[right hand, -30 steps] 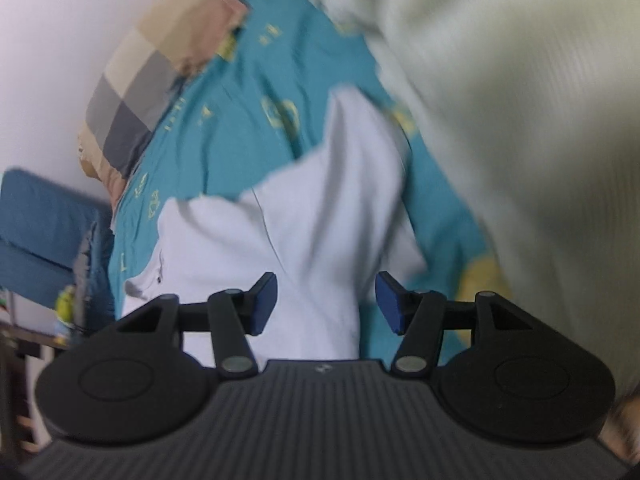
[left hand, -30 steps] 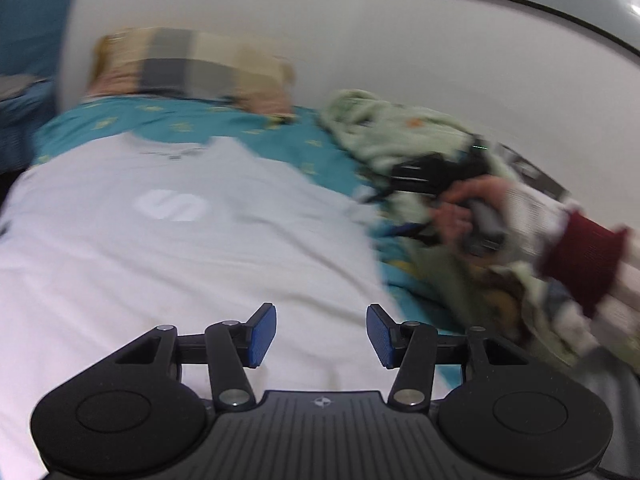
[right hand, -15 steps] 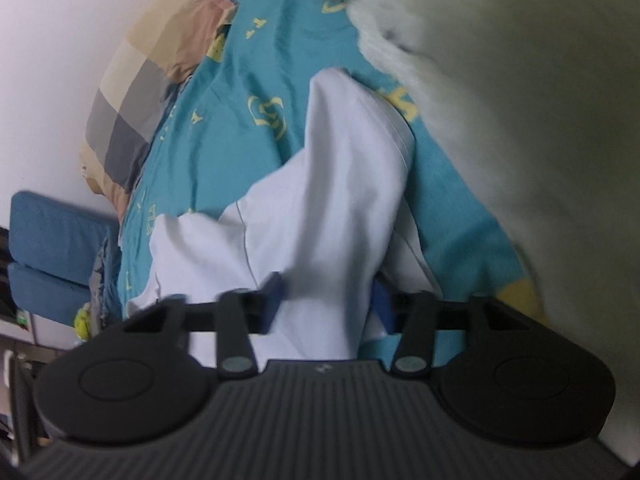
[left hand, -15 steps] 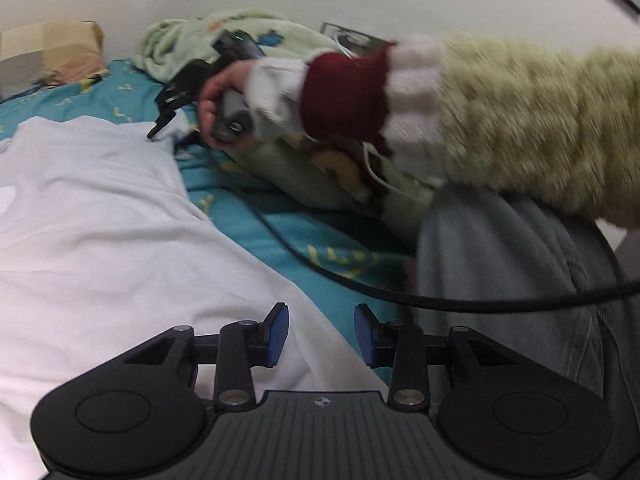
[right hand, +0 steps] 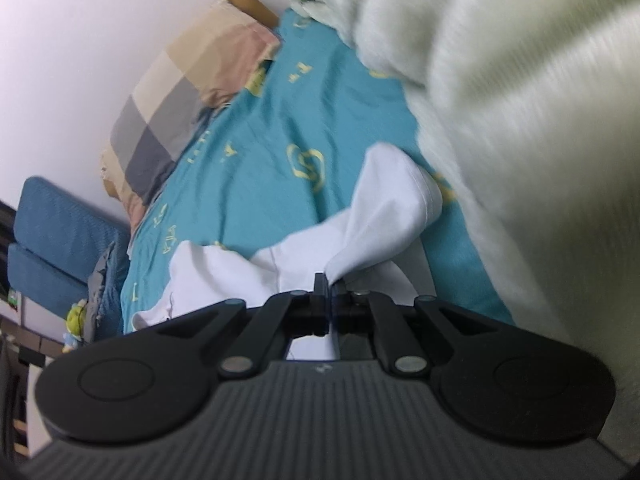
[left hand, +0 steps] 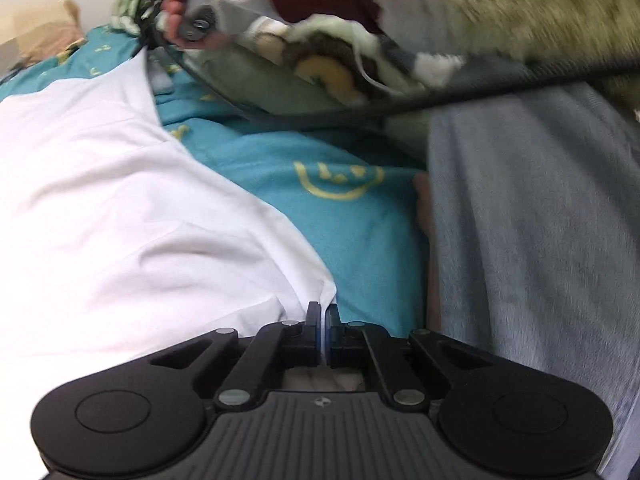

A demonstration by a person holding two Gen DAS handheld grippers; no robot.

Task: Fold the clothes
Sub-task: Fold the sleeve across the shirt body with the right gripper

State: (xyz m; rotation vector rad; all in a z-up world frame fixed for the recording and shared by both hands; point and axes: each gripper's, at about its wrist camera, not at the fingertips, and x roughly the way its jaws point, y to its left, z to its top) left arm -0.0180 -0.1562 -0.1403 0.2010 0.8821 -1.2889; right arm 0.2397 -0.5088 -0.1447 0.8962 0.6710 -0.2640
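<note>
1. Both grippers clamped on cloth: left gripper (left hand: 322,322) pinched tight on the near corner of the white shirt (left hand: 120,208), a thin fold of fabric showing between the blue pads; right gripper (right hand: 328,300) likewise closed on a bunched edge of the shirt (right hand: 380,216) beside the sleeve.
2. Shirt spread over the teal bedsheet (left hand: 344,216), mostly flat and lightly creased in the left wrist view; sleeve end lifted and drawn into a taut cone toward the right pinch in the right wrist view.
3. Compared with half a second ago: left pads then apart above the hem, now shut on it; right pads then still a little apart around the cloth, now fully closed with the sleeve pulled up.
4. Around: checked pillow (right hand: 188,92) at the head of the bed, pale fleece blanket (right hand: 520,120) at the right, black cable (left hand: 400,108) crossing the sheet.
</note>
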